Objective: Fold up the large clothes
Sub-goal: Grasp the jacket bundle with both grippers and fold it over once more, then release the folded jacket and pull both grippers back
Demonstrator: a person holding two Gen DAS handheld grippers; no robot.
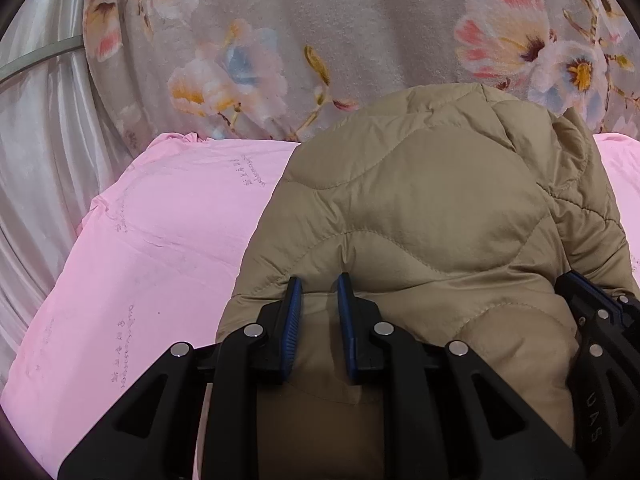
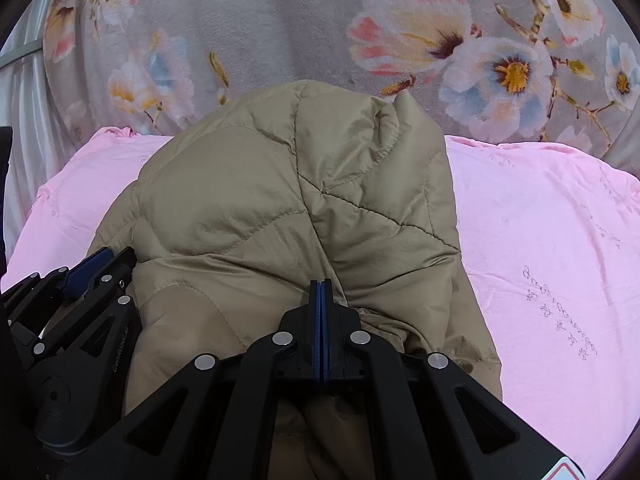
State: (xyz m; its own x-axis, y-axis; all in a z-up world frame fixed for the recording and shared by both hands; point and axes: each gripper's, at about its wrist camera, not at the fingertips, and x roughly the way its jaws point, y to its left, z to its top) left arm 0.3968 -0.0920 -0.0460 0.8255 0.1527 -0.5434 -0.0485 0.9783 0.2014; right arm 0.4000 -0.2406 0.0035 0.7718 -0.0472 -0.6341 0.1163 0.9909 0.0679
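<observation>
While a tan quilted jacket [image 1: 420, 216] is bunched in a heap on a pink sheet [image 1: 152, 248], both grippers are pressed against its near edge. A gap is kept between the blue pads of the left gripper [image 1: 319, 286], with jacket fabric seen between them; whether it is pinched cannot be told. The right gripper [image 2: 321, 282] is shown fully closed, its pads meeting with nothing visibly caught. A grey floral blanket [image 2: 280, 20] is seen behind the sheet.
</observation>
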